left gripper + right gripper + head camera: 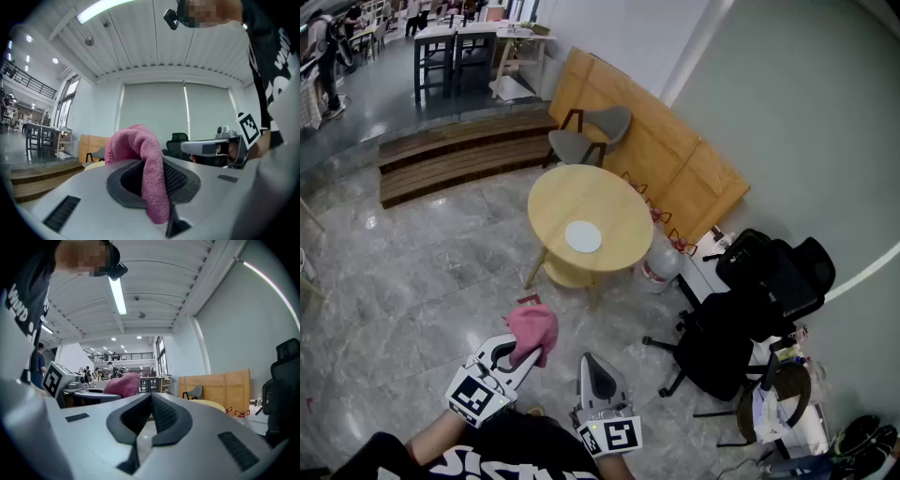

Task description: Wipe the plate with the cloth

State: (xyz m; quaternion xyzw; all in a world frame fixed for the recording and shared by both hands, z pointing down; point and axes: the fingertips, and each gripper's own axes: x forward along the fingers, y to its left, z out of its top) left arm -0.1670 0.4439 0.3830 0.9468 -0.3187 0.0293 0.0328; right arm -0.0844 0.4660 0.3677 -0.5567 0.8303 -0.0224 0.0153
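A pale plate [583, 236] lies on the round yellow wooden table [609, 202], a few steps ahead of me. My left gripper [525, 353] is shut on a pink cloth [533, 328], which bunches out past its tips. In the left gripper view the pink cloth [146, 168] hangs folded between the dark pads. My right gripper [598, 373] is held level beside it, shut with nothing in it. In the right gripper view the right gripper [151, 414] has its pads pressed together, with the cloth [123, 384] showing off to the left.
A grey chair [589, 137] stands behind the table, in front of leaning wooden boards [675, 159]. A black office chair [748, 305] stands to the right, a white bucket [658, 265] by the table leg. Wooden steps [455, 150] lie at the far left on the marble floor.
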